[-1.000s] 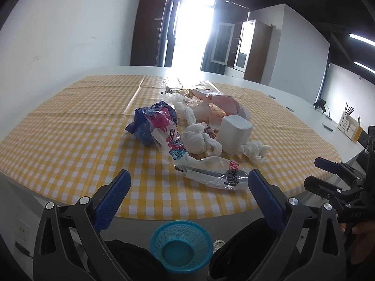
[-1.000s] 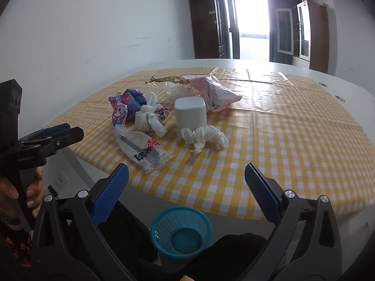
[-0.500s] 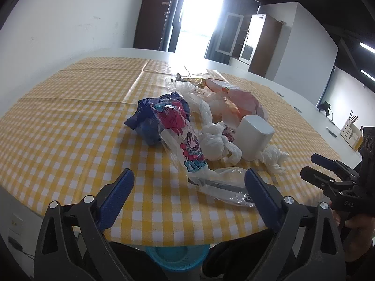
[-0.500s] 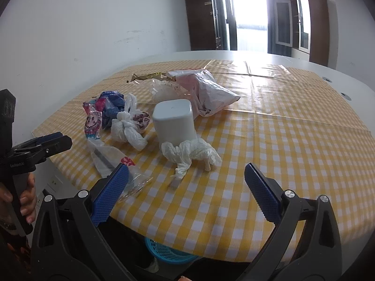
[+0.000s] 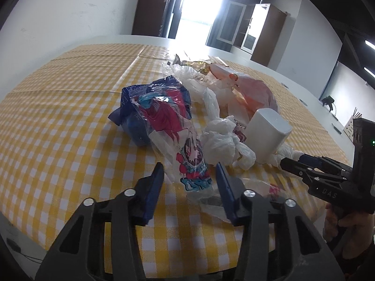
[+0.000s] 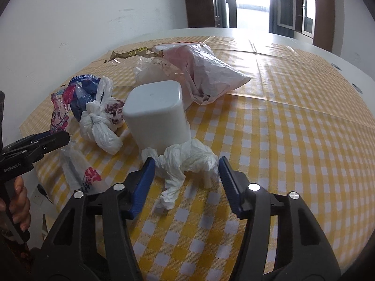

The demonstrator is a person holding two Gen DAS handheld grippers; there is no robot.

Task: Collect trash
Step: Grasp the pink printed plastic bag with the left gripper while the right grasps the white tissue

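Trash lies in a loose heap on the yellow checked tablecloth [image 6: 293, 128], near the table's front edge. A printed wrapper [image 5: 189, 161] stretches lengthwise away from the left gripper [image 5: 189, 182], its near end between the part-open blue fingers [image 5: 153, 187], which hold nothing. A crumpled white tissue [image 6: 187, 161] sits crosswise between the tips of the right gripper [image 6: 186, 178], also part open and empty, just in front of the white cup [image 6: 155, 117]. Each claw is nearest its own piece, so closing straight ahead looks enough. A knotted white bag [image 6: 100, 126] lies between them
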